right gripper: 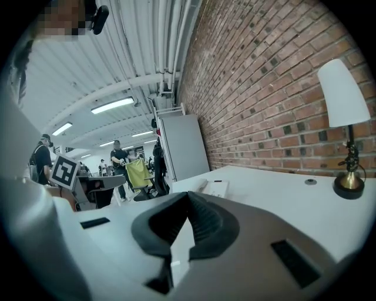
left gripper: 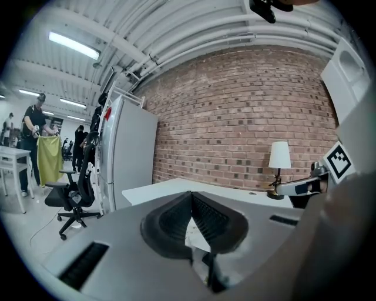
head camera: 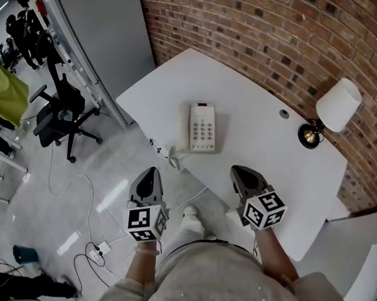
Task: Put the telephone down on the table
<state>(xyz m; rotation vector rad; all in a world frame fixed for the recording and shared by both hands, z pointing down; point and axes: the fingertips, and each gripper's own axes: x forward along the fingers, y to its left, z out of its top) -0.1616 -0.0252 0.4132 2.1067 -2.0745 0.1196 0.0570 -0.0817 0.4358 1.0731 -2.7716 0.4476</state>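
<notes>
I find the telephone (head camera: 202, 127) lying flat on the white counter (head camera: 260, 139), keypad up. Its curled cord (head camera: 173, 156) trails from its near corner to the counter's edge. Nothing is touching it.

The left gripper (head camera: 150, 173) is held off the counter, on the near side of the telephone and to its left, above the floor. Its jaws are pressed fully together with nothing between them. The right gripper (head camera: 240, 171) sits on the near side of the telephone and to its right, just over the counter's edge. Its jaws are likewise closed tight and empty. Both are well apart from the telephone. The lamp (head camera: 336, 109) stands far to the telephone's right, against the brick wall.

In my judgement the placing step is complete: the telephone rests on the counter and neither gripper has hold of it. I see nothing further to move. What remains is to keep both grippers away from the telephone and its cord, which hangs where a stray pass could catch it.
</notes>
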